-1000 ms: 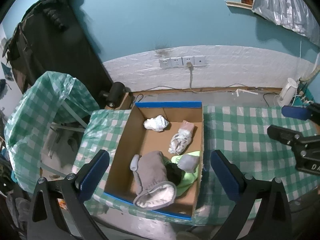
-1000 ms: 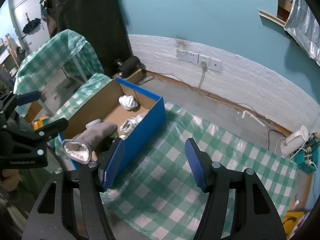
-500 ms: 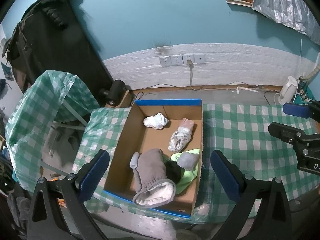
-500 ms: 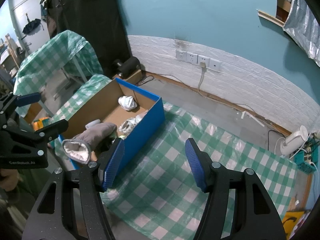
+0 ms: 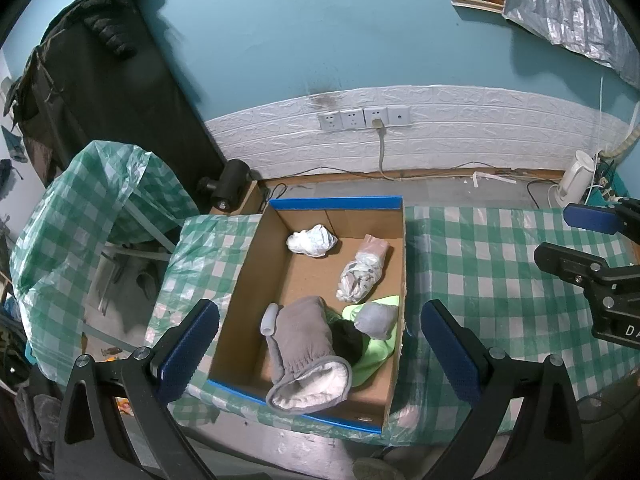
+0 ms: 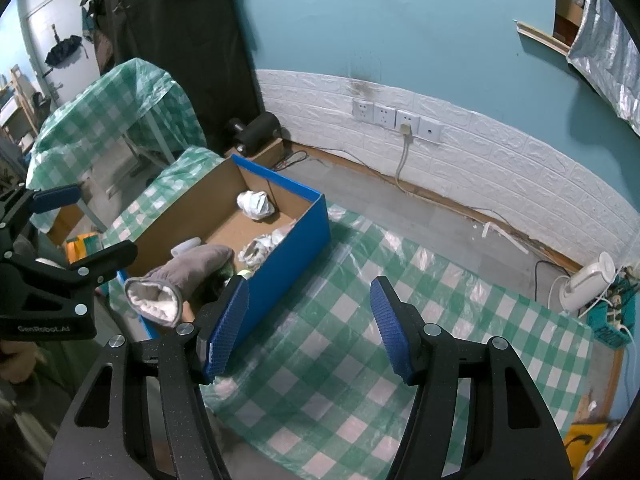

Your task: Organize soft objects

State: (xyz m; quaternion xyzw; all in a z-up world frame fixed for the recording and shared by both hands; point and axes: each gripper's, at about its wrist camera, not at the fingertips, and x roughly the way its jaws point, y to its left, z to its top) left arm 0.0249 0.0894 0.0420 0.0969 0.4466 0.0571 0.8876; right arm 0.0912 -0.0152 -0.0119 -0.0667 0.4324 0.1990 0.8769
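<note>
1. Currently, both the left hand-held gripper [image 5: 320,350] and right hand-held gripper [image 6: 308,320] are held spread wide, nothing grasped.
2. A grey fleece-lined mitten [image 5: 306,356] is seen inside the cardboard box [image 5: 256,264] on the bench [image 5: 480,264], cuff draped over the near wall.
3. It is judged light and limp; the cuff is best pinched.

Table [image 5: 500,280] under green-white checked plastic cloth [image 6: 360,360] (wrinkled, glossy); blue-edged cardboard box [image 5: 394,264] sits directly on its left part.
</note>
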